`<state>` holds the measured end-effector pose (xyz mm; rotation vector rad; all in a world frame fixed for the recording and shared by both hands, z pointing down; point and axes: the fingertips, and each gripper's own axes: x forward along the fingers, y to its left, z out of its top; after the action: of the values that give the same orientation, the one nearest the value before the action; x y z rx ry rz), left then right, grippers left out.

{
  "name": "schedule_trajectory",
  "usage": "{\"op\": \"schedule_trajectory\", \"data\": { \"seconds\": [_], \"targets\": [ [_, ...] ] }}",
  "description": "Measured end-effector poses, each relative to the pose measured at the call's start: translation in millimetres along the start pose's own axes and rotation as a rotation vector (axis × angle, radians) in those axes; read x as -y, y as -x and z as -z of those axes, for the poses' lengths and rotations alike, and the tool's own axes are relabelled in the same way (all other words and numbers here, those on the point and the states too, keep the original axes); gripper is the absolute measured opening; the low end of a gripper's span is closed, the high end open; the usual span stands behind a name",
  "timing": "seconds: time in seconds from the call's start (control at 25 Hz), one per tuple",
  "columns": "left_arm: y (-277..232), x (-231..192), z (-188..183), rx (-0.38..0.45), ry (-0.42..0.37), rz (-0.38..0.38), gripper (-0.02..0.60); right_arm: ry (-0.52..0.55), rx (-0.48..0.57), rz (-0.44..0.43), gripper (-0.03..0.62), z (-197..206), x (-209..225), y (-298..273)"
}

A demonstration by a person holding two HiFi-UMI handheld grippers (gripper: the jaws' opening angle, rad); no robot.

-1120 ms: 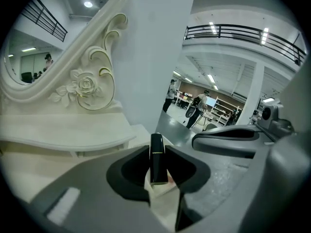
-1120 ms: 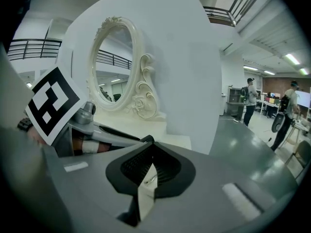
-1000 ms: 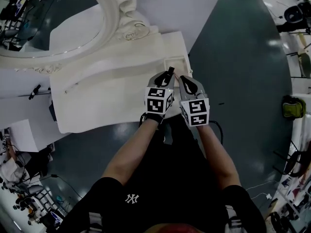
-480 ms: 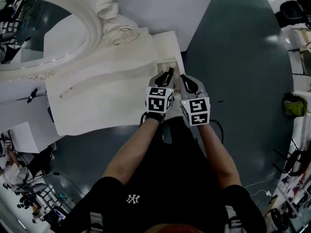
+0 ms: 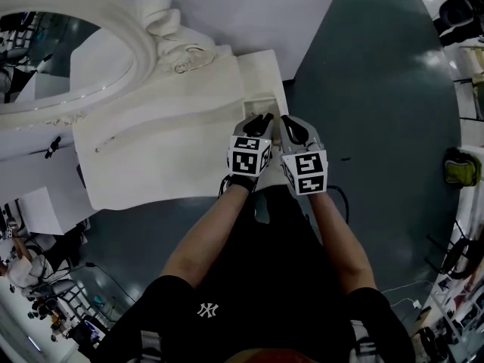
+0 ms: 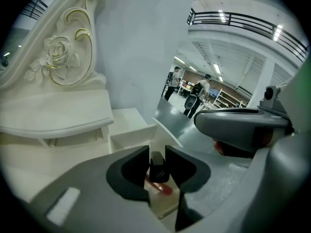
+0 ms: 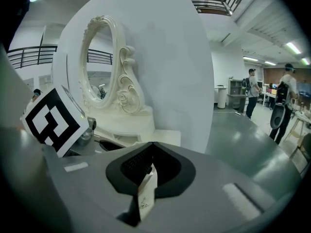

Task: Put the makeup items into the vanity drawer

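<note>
Both forearms reach forward side by side, putting the left gripper (image 5: 259,121) and right gripper (image 5: 291,127) over the open drawer (image 5: 261,100) at the vanity's (image 5: 151,150) right end. The gripper views add that the left clamps a black tube (image 6: 159,169) above a red item (image 6: 163,187), while the right pinches a white packet (image 7: 146,193).

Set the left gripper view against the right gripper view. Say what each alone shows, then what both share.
Left only: the left tool shut on a small black item, with a red item lying below it. Right only: the right tool shut on a thin white packet, and the oval mirror. Both: the white vanity and people in the background.
</note>
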<state>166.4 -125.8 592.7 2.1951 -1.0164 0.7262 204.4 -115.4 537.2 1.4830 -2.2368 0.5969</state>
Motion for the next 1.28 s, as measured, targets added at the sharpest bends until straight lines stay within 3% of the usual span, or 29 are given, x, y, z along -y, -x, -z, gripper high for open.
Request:
{"op": "schedule_trajectory", "data": {
  "seconds": [0.32,0.56,1.0,1.28],
  "targets": [
    [5.9,-0.5,-0.7,-0.003,-0.009,0.004,0.100,-0.012,0.015,-0.009,0.025,-3.6,-1.1,-4.2],
    [16.3,4.5,-7.9,0.028,-0.028,0.058,0.124,-0.022,0.032,0.007,0.025,-12.3,-7.1,-2.1],
    [64.2,2.9,-28.2,0.131,-0.061,0.088,0.123,-0.029,0.071,0.071,0.025,-22.0,-34.0,23.0],
    [116.5,4.0,-43.6,0.225,-0.087,0.119,0.015,-0.022,0.115,0.080,0.025,-36.7,-67.3,40.6]
  ]
}}
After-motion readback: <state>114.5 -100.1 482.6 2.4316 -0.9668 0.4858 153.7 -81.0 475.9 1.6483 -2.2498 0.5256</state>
